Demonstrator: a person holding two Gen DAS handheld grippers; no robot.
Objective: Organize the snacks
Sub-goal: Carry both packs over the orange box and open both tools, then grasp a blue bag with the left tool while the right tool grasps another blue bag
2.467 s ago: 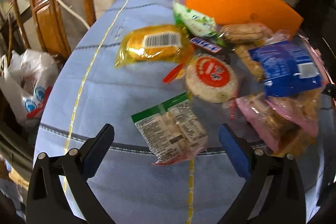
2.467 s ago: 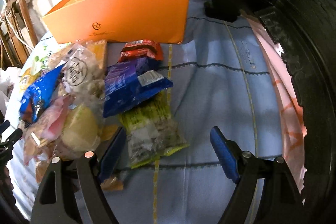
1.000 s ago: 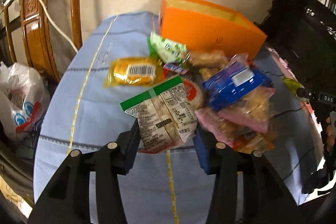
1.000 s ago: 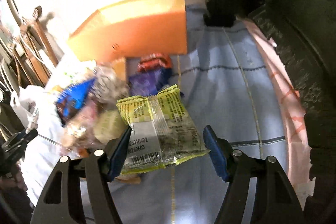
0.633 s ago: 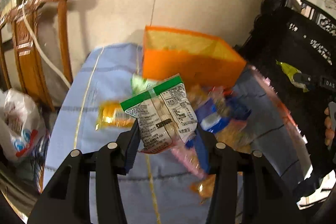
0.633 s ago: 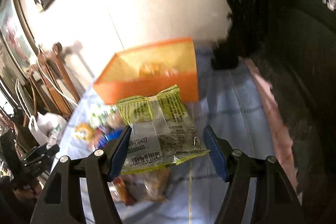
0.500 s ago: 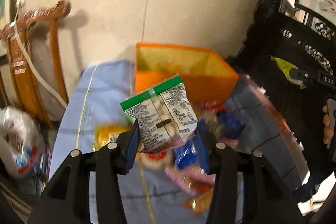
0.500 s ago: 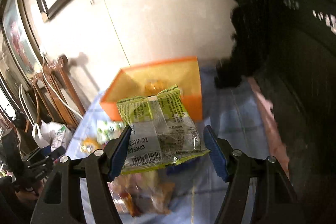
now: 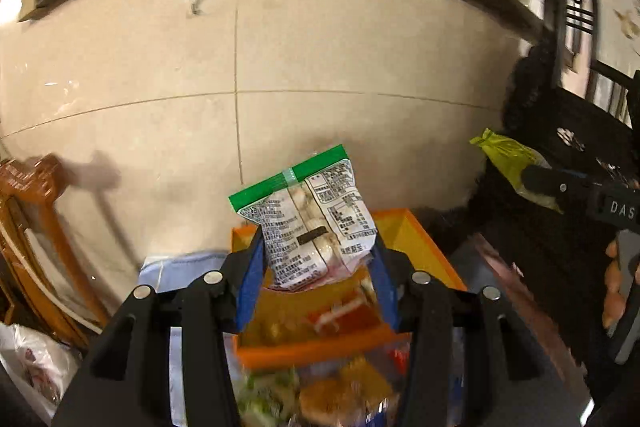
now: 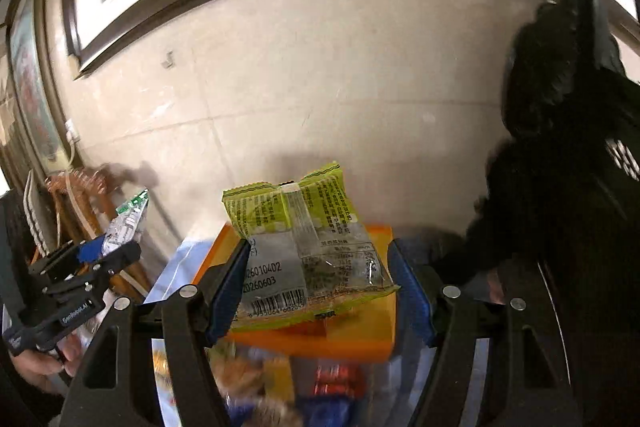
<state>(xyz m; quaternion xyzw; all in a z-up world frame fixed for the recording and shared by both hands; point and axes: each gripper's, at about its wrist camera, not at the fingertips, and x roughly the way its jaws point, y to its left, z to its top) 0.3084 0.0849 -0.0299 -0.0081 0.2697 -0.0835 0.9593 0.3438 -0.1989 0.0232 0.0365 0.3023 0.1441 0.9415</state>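
Beige tiled wall (image 9: 320, 67) behind an orange box (image 9: 424, 247) on the blue-clothed worktop (image 10: 176, 267), left gripper (image 9: 316, 267) jaws clamped on a green-topped snack packet (image 9: 316, 223) raised above the box, right gripper (image 10: 320, 275) jaws holding a yellow-green snack packet (image 10: 308, 247) above the box, blurred loose snacks (image 9: 320, 391) in front of the box.

Loose snacks (image 9: 320, 393) below the orange box (image 9: 420, 243) smeared by blur, kinds unreadable; box contents (image 9: 340, 315) blurred too; near wall of orange box partly hidden behind yellow-green packet (image 10: 304, 247); wooden chair (image 9: 36, 247) cropped at frame edge.
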